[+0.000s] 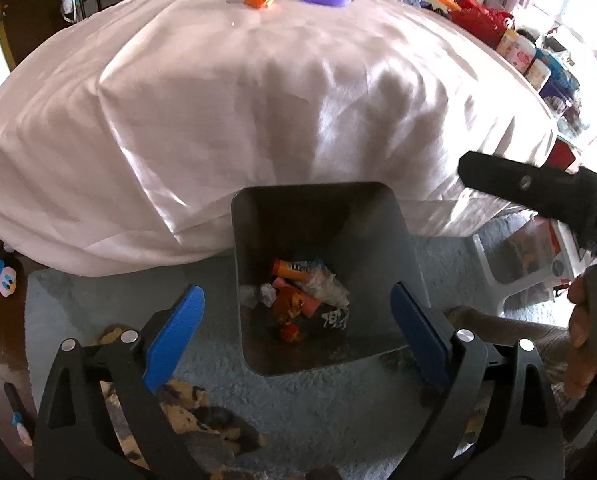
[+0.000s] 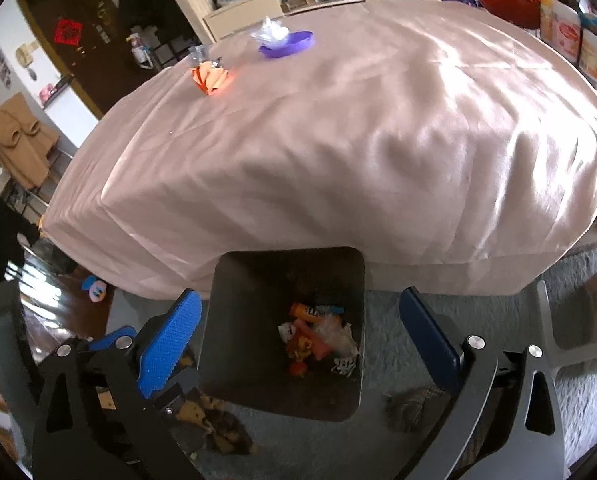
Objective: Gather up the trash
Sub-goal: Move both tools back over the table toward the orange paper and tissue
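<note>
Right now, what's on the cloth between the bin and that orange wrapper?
Nothing: between the bin and the orange wrapper there is only bare, wrinkled tablecloth. Both wrist views show it.

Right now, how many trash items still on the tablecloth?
3 visible: an orange wrapper, a clear wrapper just behind it, and a crumpled white piece sitting in the purple dish. Far edge may hide more.

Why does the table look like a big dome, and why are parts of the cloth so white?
Both views: fisheye lenses bulge the table's cloth into a dome. Left wrist view: window light at the right washes the cloth out. Right wrist view: glare streaks on the cloth; edges blur.
</note>
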Motion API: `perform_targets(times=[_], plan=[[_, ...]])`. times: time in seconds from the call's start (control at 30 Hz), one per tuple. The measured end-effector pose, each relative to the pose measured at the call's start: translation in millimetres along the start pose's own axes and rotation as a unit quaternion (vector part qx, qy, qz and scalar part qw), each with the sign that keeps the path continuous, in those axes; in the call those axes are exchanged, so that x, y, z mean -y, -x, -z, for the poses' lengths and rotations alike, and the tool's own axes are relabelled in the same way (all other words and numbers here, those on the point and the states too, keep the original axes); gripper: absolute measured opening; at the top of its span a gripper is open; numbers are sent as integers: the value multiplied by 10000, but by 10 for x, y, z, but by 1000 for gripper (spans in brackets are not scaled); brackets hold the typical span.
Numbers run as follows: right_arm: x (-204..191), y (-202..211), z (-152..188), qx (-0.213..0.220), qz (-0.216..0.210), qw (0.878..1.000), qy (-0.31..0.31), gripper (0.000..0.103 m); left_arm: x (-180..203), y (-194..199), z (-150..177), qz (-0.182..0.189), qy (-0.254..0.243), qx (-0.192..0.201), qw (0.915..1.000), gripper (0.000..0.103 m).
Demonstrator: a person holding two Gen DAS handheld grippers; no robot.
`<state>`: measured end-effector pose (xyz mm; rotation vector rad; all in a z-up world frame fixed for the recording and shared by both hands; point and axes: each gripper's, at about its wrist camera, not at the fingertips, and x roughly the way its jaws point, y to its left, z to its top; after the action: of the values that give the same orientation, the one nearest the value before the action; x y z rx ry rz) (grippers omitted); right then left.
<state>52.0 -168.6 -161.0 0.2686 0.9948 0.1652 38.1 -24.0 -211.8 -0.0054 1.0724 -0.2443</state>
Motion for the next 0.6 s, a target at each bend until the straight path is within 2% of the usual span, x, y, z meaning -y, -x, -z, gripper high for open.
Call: perform_targets(times=[0.17, 0.27, 0.37, 0.5, 0.6], plan=[[56, 158, -51, 175, -126, 9996, -191, 100, -48, 167, -51, -61, 174, 51, 9998, 89], [105, 328, -141, 379, -123, 9987, -328, 100, -116, 318, -108, -20, 309, 55, 9995, 89], [150, 487, -273, 401, -243, 9976, -505, 100, -184, 506, -217, 37, 421, 74, 9991, 89], [177, 639, -564, 339, 90, 9981, -501, 100, -286, 812, -445, -97, 333, 330, 9989, 89], [184, 702, -803, 469, 357, 9976, -356, 100, -430, 973, -668, -282, 282, 476, 9981, 89]])
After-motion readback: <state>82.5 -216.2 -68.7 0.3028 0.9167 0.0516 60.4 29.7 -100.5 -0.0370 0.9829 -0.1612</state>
